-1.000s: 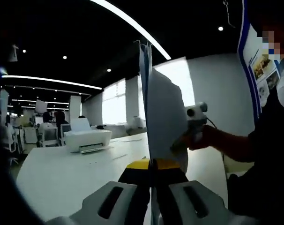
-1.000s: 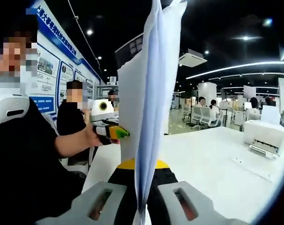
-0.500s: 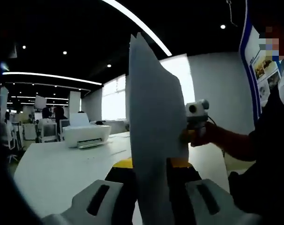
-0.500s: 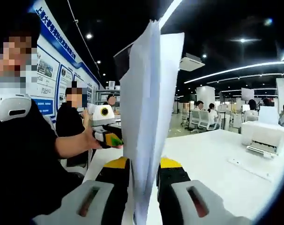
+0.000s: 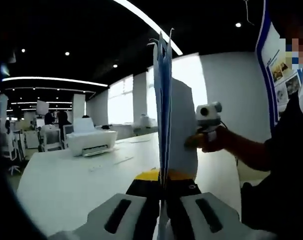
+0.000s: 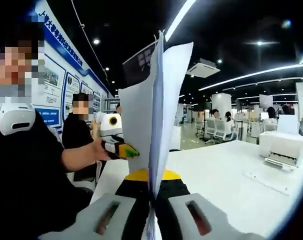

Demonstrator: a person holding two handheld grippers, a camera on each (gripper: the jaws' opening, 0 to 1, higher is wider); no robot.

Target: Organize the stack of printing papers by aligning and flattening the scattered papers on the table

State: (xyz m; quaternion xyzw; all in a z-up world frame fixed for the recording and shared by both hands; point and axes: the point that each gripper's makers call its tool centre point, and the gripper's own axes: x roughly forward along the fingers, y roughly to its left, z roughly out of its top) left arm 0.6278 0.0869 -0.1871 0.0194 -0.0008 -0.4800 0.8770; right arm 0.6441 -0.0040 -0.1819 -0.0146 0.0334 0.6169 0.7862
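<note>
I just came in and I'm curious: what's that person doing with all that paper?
A person holds a stack of papers upright above the white table, pinched from two sides. The left tongs are shut on one edge and the right tongs are shut on the opposite edge. The sheets look fairly lined up at this moment. A white printer sits farther back on the table.

A stack of papers (image 5: 164,100) stands upright on edge above the tabletop (image 5: 66,185), pinched at opposite ends between the closed jaws of the left claw (image 5: 161,175) and the right claw (image 6: 151,176). In the left gripper view, the right claw meets the stack's far end, a printer (image 5: 91,141) well to the left on the tabletop. In the right gripper view, the printer (image 6: 284,147) sits far right; a person's arm (image 6: 79,155) reaches in from the left.
</note>
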